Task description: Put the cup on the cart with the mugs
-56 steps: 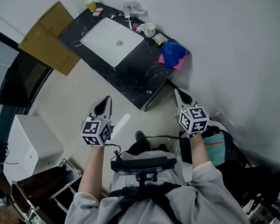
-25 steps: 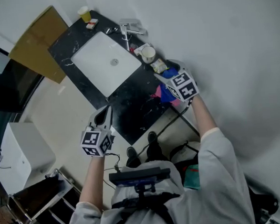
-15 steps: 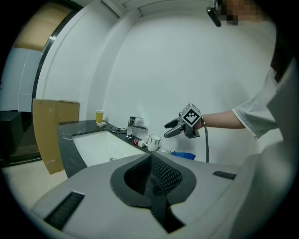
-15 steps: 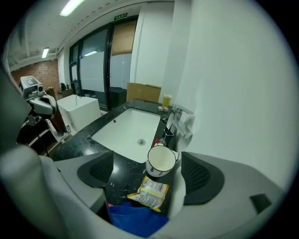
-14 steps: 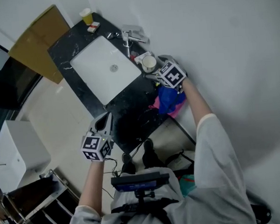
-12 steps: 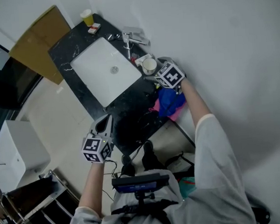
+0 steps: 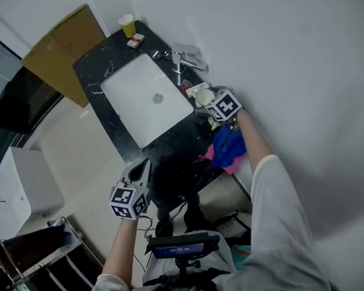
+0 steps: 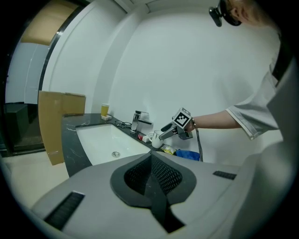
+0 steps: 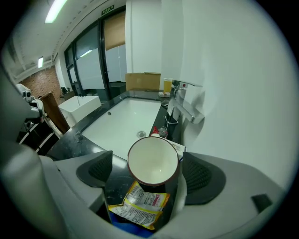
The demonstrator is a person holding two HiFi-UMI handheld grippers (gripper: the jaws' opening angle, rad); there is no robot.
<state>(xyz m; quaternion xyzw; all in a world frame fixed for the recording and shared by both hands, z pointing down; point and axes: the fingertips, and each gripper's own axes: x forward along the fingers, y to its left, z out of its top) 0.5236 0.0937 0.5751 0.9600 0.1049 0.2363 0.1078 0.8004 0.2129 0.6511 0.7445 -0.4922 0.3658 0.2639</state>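
Note:
A white cup [image 7: 205, 96] with a dark red rim stands on the black counter [image 7: 170, 149] beside the tap, right of the sink. My right gripper [image 7: 204, 104] reaches over the counter to it. In the right gripper view the cup [image 9: 153, 161] sits between the two pads of the right gripper [image 9: 150, 173]; the jaws are opening and the pads do not touch it. My left gripper [image 7: 143, 165] hangs in front of the counter, shut and holding nothing. The left gripper view shows the cup [image 8: 155, 139] far off at the right gripper's tips.
A white sink basin [image 7: 147, 97] fills the counter's middle, with a chrome tap [image 7: 185, 57] behind it. A yellow snack packet [image 9: 140, 205] and a blue cloth [image 7: 229, 148] lie just near the cup. A yellow cup [image 7: 127, 24] stands far left. A cart [image 7: 35, 264] is at lower left.
My right arm has stretched from beside my body out to the counter and brought its jaws round the cup. The left gripper stayed low in front of the counter.

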